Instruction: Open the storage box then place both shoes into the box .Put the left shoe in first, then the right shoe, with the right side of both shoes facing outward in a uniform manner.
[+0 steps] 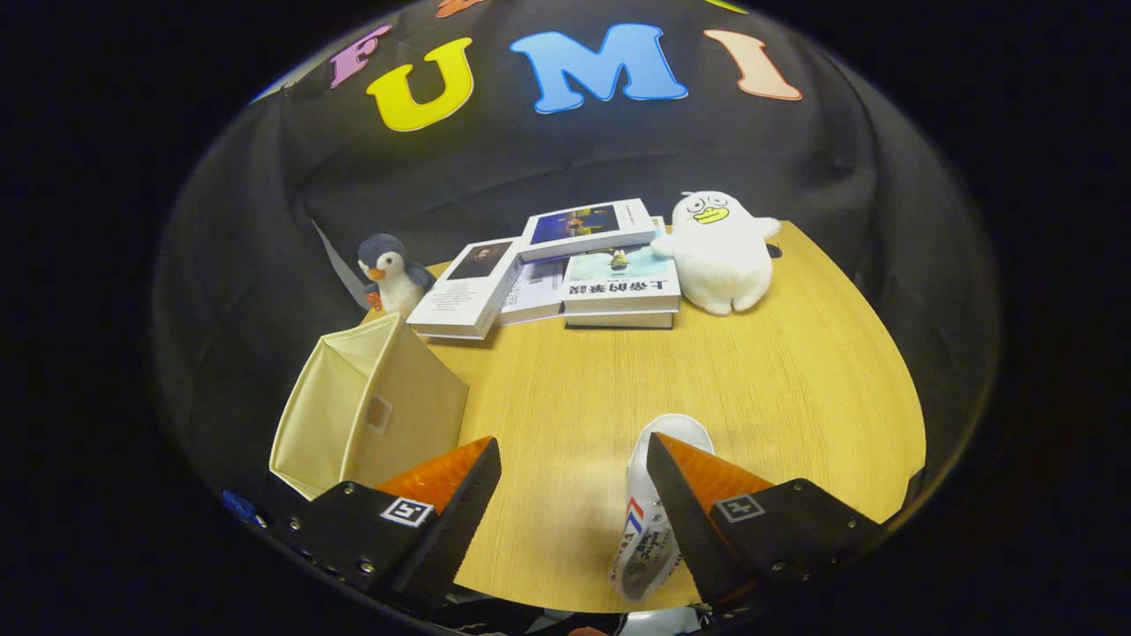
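gripper view showed a round wooden table against a dark cloth wall. at the bottom of the frame, the gripper stood with its two fingers spread wide apart, pressing on nothing. a white shoe lay at lower centre, just inside the right finger and partly hidden behind it, with bare table between it and the left finger. the storage box, a cream fabric one, sat at lower left beside the left finger, tipped so its open mouth faced up and to the left. at upper centre lay a pile of books, with a toy penguin to their left and a white plush duck to their right. whether this was the left shoe could not be told, so the order might be got wrong. the soft box might also slide or fold if a shoe pushed its wall.
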### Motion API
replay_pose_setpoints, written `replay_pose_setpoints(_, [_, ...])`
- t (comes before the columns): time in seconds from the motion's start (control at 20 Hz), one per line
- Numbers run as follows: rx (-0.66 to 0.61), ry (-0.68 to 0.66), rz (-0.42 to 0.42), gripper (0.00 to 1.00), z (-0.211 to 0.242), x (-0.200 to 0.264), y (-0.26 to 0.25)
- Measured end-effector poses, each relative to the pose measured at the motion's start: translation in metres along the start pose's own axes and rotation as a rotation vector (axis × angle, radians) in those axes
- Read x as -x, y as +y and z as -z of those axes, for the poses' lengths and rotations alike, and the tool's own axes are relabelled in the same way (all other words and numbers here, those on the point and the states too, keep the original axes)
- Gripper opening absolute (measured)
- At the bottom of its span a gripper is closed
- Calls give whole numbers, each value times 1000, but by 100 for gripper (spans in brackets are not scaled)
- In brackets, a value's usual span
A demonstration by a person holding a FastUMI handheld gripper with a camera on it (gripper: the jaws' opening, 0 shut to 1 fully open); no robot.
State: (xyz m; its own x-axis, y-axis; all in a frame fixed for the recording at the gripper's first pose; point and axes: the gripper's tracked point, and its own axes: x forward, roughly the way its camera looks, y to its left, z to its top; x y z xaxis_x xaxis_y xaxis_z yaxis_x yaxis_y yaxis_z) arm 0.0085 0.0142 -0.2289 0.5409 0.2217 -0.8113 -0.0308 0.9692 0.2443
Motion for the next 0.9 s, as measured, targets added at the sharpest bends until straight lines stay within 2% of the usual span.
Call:
replay_pose_setpoints(0.5, [-17,133,132,100,54,-25,-88])
replay_pose_setpoints(0.9, [-13,269,183,100,98,-43,-118])
